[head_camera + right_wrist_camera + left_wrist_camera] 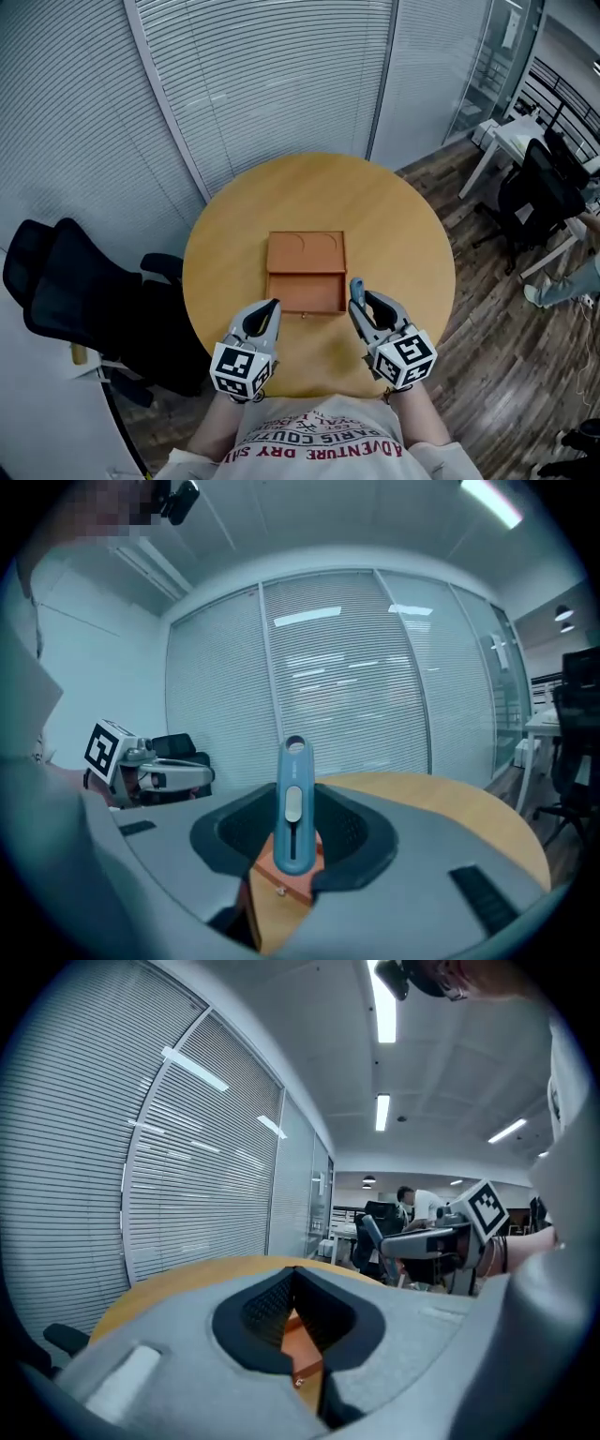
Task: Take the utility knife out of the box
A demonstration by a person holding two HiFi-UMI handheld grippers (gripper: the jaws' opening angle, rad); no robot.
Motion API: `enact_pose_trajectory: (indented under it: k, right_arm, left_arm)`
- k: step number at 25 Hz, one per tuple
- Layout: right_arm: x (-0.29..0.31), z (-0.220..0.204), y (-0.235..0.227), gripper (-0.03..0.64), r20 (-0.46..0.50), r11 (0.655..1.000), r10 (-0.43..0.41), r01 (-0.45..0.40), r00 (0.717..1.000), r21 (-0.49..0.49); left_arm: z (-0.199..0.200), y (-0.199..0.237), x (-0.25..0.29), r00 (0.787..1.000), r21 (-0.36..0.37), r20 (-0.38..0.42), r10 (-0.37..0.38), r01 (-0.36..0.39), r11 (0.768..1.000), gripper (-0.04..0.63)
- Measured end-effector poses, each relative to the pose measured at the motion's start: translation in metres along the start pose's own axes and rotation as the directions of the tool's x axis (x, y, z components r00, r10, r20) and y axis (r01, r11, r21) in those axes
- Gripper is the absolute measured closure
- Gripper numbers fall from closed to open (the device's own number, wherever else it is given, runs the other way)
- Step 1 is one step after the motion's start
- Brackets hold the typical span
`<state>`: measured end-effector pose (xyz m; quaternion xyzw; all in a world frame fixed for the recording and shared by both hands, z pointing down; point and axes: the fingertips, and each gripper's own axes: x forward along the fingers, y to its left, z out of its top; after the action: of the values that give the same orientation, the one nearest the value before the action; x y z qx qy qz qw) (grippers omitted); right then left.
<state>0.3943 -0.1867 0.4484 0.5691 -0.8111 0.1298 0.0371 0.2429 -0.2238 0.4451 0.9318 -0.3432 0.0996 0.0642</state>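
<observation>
A brown wooden box (306, 292) lies open in the middle of the round wooden table (394, 225), its lid (306, 251) folded flat on the far side. My right gripper (362, 302) hovers just right of the box's near edge, shut on a blue utility knife (355, 287). In the right gripper view the knife (293, 808) stands upright between the jaws of that gripper (294, 841), with the box (278, 872) below. My left gripper (271, 307) hangs near the box's front left corner, shut with nothing in it. Between the closed jaws of the left gripper (295, 1277) a strip of the box (304, 1354) shows.
A black office chair (75, 291) stands left of the table. Slatted blinds (272, 84) cover the glass wall behind. A white desk (511, 141) and dark chairs (539, 192) stand at the right on the wood floor. A person's torso is at the table's near edge.
</observation>
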Motion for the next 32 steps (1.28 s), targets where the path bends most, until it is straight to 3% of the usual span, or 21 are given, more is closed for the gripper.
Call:
enact_pose_trajectory:
  k: [4,8,15,24,32]
  right_arm:
    - [-0.011,0.009,-0.013,0.485,0.081,0.997,-0.064,0.066,0.995,-0.026]
    - [-0.017,0.013,-0.022,0.486,0.109,0.997,-0.066,0.07,0.992,-0.035]
    - [-0.011,0.005,-0.034,0.486,0.093,0.998,-0.052,0.054,0.994,-0.025]
    - [0.01,0.001,-0.031,0.486,0.058,0.999,-0.006,0.009,0.998,-0.05]
    - [0.013,-0.001,-0.034,0.486,0.042,0.999,0.006,-0.004,0.999,-0.047]
  left_arm:
    - [0.009,-0.009,0.007,1.0,0.018,0.024,-0.019,0.019,1.0,0.6]
    - [0.02,-0.021,0.016,0.997,0.06,0.061,-0.041,0.038,0.997,0.6]
    - [0.022,-0.033,0.028,0.996,0.062,0.056,-0.069,0.065,0.996,0.6]
    - [0.014,-0.023,0.035,0.999,0.045,0.025,-0.033,0.032,0.998,0.6]
    - [0.017,-0.034,0.041,0.998,0.064,0.005,-0.056,0.055,0.996,0.6]
